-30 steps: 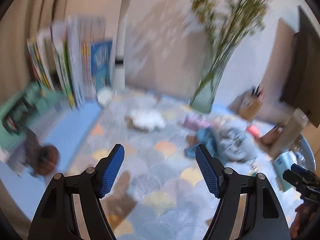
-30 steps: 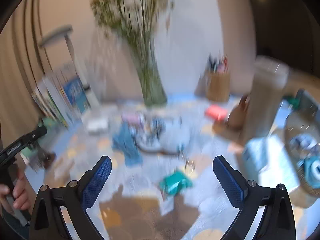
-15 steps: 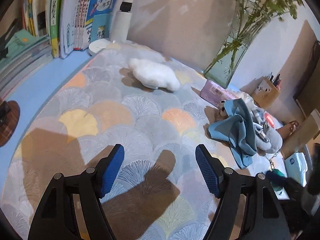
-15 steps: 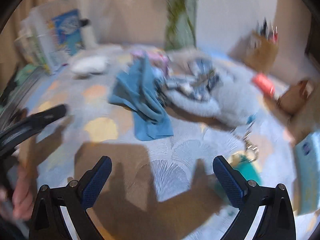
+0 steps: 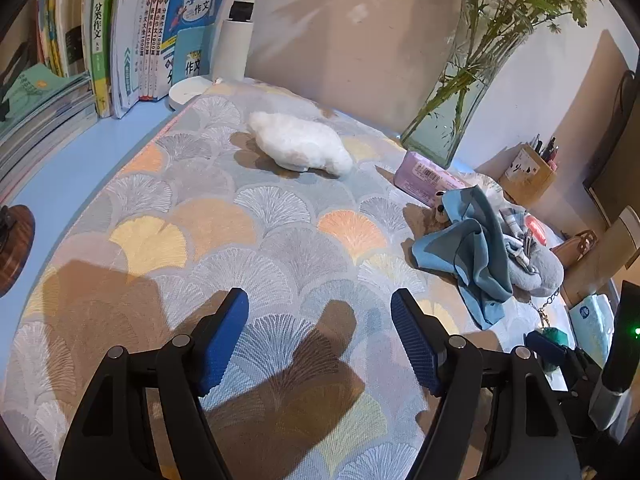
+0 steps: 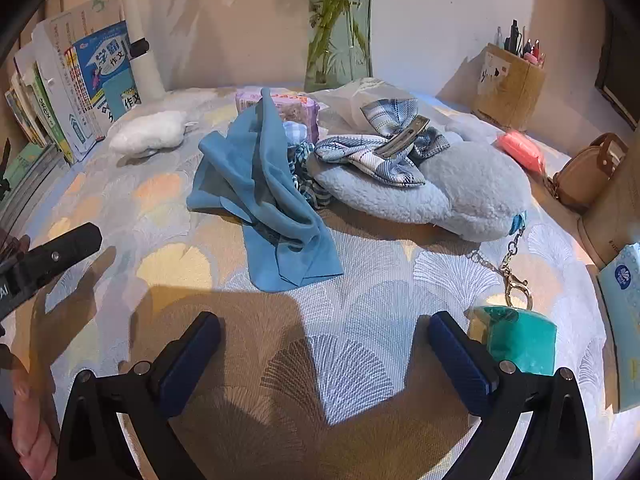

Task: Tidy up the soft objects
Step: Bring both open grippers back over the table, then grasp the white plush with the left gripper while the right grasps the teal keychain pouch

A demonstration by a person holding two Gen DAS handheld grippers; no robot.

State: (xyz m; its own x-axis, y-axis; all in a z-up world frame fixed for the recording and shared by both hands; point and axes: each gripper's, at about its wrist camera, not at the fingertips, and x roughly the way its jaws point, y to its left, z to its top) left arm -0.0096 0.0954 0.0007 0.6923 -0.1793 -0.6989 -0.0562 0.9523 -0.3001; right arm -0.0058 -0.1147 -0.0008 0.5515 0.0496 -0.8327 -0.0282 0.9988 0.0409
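A crumpled blue cloth lies mid-mat, also in the left wrist view. Beside it lies a grey-blue plush with a plaid bow clip on top and a key chain. A white fluffy plush lies farther back, also in the right wrist view. A pink tissue pack sits behind the cloth. My left gripper is open and empty above the mat. My right gripper is open and empty, short of the cloth.
Patterned mat covers a blue desk. Books stand at back left. A glass vase and pen holder stand at the back. A teal object, tissue box and brown pouch are at right.
Both grippers dropped and moved closer to the mat and soft objects; the views went from blurred to steady. Both stayed open.
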